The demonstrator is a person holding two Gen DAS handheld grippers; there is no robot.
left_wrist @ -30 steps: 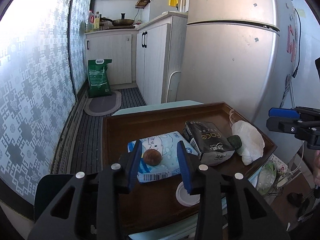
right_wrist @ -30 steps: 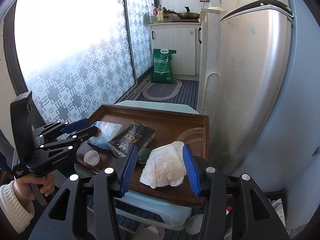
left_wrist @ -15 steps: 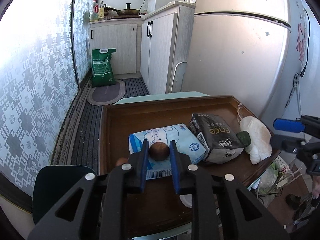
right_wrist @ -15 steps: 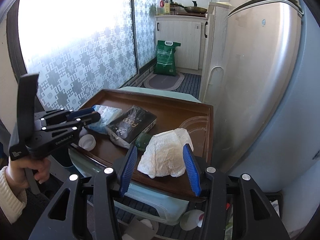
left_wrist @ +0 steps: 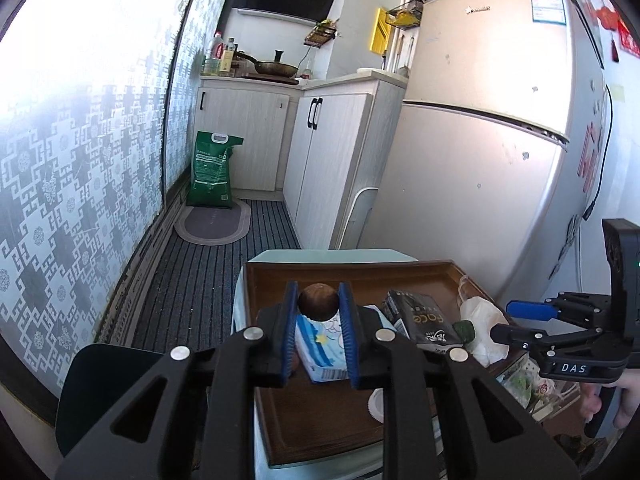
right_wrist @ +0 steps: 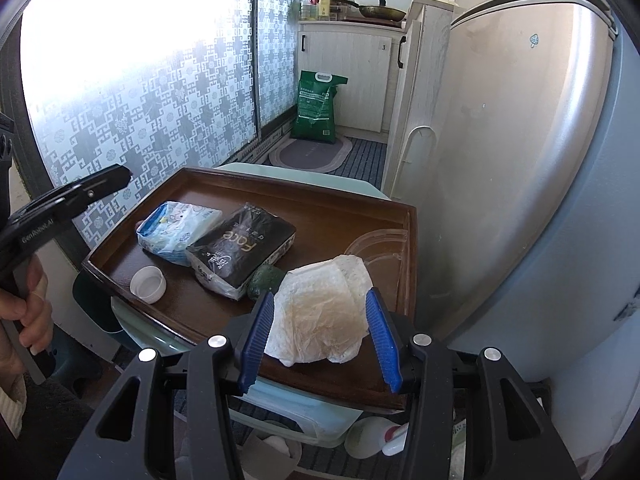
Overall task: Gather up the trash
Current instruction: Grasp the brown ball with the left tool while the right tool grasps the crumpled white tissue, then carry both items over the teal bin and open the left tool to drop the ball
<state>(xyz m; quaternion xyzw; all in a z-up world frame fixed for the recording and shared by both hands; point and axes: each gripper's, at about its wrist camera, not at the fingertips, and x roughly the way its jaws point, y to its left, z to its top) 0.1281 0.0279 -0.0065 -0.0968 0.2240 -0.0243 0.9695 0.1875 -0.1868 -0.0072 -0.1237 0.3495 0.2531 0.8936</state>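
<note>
My left gripper (left_wrist: 318, 297) is shut on a small brown round thing (left_wrist: 318, 302) and holds it up above the brown wooden tray (left_wrist: 320, 420). Under it lies a blue tissue pack (left_wrist: 322, 346); beside that are a black pack (left_wrist: 420, 320) and a white cap (left_wrist: 376, 404). In the right wrist view my right gripper (right_wrist: 320, 300) stands open at the tray's near edge (right_wrist: 352, 388). A crumpled white wrapper (right_wrist: 324, 316) lies on the tray between its blue pads, not pressed. A dark green lump (right_wrist: 266, 280) sits just left of the wrapper.
A clear plastic lid (right_wrist: 376, 244) lies in the tray's far right corner. The tray rests on a pale green stand (right_wrist: 296, 172) beside a fridge (right_wrist: 500, 140). A dark bin (left_wrist: 104, 392) stands left of the tray. Bottles and containers lie on the floor under the tray (right_wrist: 376, 436).
The left jaws closed on the brown round thing and lifted it off the blue pack. The right gripper sank a little closer around the white wrapper.
</note>
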